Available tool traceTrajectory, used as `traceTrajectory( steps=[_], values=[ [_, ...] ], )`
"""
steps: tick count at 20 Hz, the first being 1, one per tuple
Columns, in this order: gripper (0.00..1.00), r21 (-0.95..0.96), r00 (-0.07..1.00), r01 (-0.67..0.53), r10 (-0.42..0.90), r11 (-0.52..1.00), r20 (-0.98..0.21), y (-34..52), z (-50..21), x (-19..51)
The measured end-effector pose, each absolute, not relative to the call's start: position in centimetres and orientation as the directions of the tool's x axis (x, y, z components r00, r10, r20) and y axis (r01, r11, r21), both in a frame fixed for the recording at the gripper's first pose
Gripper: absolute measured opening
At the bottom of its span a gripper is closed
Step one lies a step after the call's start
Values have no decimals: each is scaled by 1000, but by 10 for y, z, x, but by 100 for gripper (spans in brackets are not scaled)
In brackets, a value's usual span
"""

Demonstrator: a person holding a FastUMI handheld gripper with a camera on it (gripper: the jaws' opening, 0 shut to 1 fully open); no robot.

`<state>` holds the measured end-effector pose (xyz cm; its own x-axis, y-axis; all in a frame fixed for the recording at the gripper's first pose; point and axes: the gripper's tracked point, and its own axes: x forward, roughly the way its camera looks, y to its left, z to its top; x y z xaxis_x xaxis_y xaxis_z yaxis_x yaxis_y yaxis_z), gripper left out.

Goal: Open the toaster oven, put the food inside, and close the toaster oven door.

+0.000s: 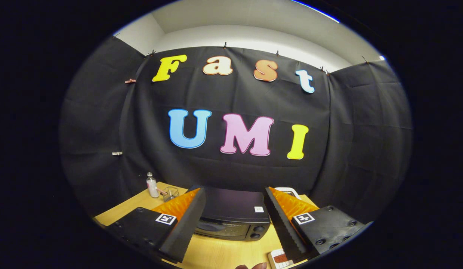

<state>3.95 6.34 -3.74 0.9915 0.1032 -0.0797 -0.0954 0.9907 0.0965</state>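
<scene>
**Hovering over a shut oven, nothing in the tongs**

Looking down along the tongs, we have both fingers spread wide apart with nothing between them but air: released, gripping nothing. Framed right in that gap, just ahead of the fingertips and lower down, sits the toaster oven on the wooden table. Its door looks closed, glass front facing us, with 2 knobs stacked on the side nearer the right finger.

And the food? Close in beside the right finger, nearer than the oven, there is a small white tray with something reddish-brown on it; that reads as the item to go in, though the finger hides part of it. A fingertip of the person peeks in just beside that tray.

Beyond the left finger, well apart from the oven, stand a small bottle and a clear cup; neither looks to matter here.

So my call: this is step 1, the door not yet opened, the whole task ahead. The next move wants the tongs brought down and forward to the door's top edge, where a handle should be, though I cannot make one out from up here. Then comes a pull outward and down, keeping clear of the knobs.
</scene>
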Motion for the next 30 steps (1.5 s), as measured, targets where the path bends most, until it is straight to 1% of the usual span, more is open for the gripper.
traceTrajectory(
  steps=[4, 8, 11, 15, 17, 18, 19, 21, 25, 30],
  values=[
    [97, 137, 975, -117, 140, 984, -175, 103, -93, 71],
    [97, 130, 951, -125, 156, 983, -265, 131, -155, 102],
    [98, 135, 932, -110, 149, 985, -330, 141, -199, 125],
    [98, 145, 906, -68, 122, 987, -405, 147, -234, 138],
    [97, 146, 914, -55, 109, 988, -392, 151, -235, 138],
    [98, 151, 906, -50, 108, 987, -409, 154, -236, 133],
    [100, 180, 913, -37, 107, 983, -395, 156, -236, 134],
    [100, 168, 907, -33, 100, 985, -410, 156, -243, 134],
    [100, 166, 906, -22, 90, 986, -414, 156, -252, 92],
    [100, 143, 879, -19, 84, 990, -468, 161, -287, 36]
  ],
)
